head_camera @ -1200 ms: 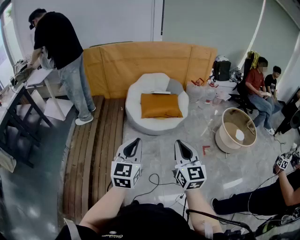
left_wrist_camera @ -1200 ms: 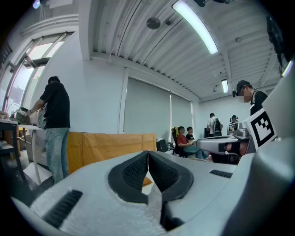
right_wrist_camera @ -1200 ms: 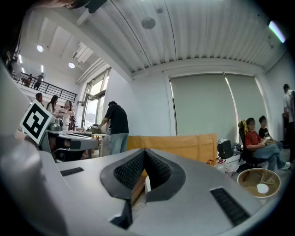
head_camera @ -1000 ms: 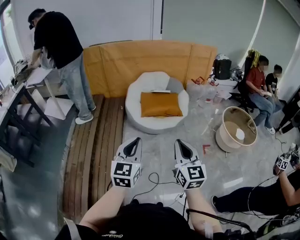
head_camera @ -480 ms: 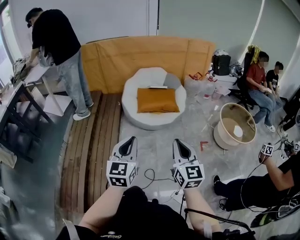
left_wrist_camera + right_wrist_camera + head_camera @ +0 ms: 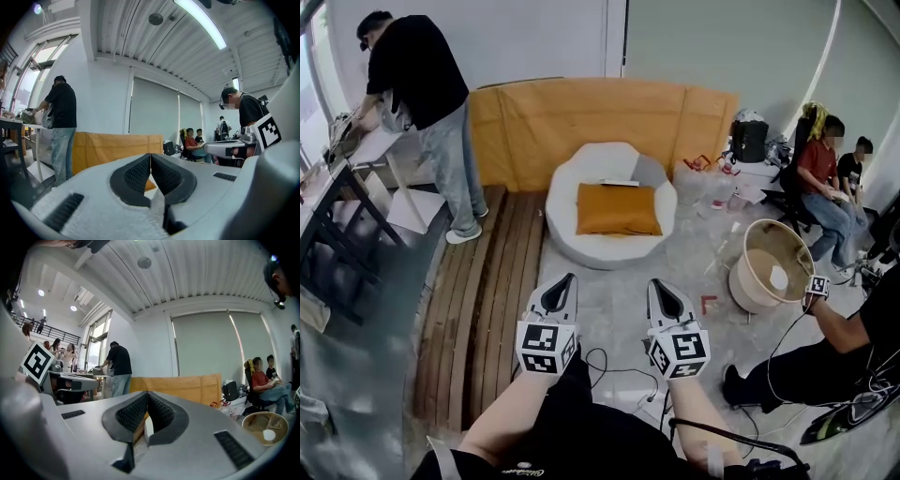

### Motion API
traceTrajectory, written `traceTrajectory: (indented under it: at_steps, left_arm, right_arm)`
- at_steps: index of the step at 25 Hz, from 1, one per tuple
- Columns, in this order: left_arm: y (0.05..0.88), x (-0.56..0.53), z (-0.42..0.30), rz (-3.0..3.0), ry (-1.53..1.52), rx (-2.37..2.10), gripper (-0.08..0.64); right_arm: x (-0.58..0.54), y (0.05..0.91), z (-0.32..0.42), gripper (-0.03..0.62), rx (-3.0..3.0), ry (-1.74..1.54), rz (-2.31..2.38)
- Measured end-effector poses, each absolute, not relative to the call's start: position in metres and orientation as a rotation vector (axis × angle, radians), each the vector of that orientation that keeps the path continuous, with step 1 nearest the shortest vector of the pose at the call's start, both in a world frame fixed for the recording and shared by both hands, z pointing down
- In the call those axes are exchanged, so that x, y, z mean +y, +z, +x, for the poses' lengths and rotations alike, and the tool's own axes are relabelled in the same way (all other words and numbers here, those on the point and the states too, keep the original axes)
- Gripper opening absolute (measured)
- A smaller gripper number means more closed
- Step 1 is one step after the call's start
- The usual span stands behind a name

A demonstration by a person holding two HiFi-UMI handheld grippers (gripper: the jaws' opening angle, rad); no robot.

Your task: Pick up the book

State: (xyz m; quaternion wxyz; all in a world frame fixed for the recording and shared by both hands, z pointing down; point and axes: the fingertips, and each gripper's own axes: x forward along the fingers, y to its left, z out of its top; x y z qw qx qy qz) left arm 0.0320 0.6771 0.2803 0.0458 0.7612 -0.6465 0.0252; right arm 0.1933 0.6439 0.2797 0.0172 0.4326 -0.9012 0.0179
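Note:
The book (image 6: 620,182) is a thin, pale, flat thing lying on the white round chair (image 6: 609,248), just behind the orange cushion (image 6: 619,208). My left gripper (image 6: 565,278) and right gripper (image 6: 656,283) are side by side over the floor, well short of the chair and pointing towards it. Both are shut with nothing in them. In the left gripper view the black pads (image 6: 140,172) meet at the tip of the left gripper (image 6: 150,154). The right gripper (image 6: 147,393) shows the same in its own view.
Orange padded boards (image 6: 581,122) stand behind the chair. Wooden slats (image 6: 487,291) lie on the left and a round wooden tub (image 6: 772,264) on the right. Cables (image 6: 605,361) cross the floor below my grippers. One person (image 6: 422,84) stands at a desk; another (image 6: 825,356) sits on the floor.
I have stepped forward, and my knee now shows under the grippers. Both grippers stay shut and side by side. The person on the floor at right has brought an arm further left.

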Motion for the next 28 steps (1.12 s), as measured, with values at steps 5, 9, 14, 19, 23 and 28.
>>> traceTrajectory:
  at_steps: [5, 9, 14, 19, 23, 28]
  left_arm:
    - [0.291, 0.629, 0.009, 2.323, 0.075, -1.972, 0.009]
    - [0.293, 0.574, -0.026, 2.313, 0.075, -1.968, 0.009]
    - [0.283, 0.500, -0.082, 2.340, 0.086, -1.951, 0.009]
    - [0.280, 0.431, -0.130, 2.370, 0.071, -1.917, 0.009]
    - [0.277, 0.393, -0.143, 2.409, 0.065, -1.879, 0.009]
    - [0.287, 0.351, -0.137, 2.432, 0.070, -1.839, 0.009]
  right_arm:
    - [0.593, 0.290, 0.170, 0.006, -2.784, 0.057, 1.334]
    - [0.535, 0.291, 0.135, 0.006, -2.769, 0.061, 1.332]
    - [0.463, 0.284, 0.078, 0.006, -2.749, 0.062, 1.338]
    - [0.402, 0.278, 0.035, 0.006, -2.699, 0.032, 1.381]
    - [0.370, 0.278, 0.026, 0.006, -2.669, 0.033, 1.437]
    - [0.332, 0.283, 0.025, 0.006, -2.659, 0.035, 1.462]
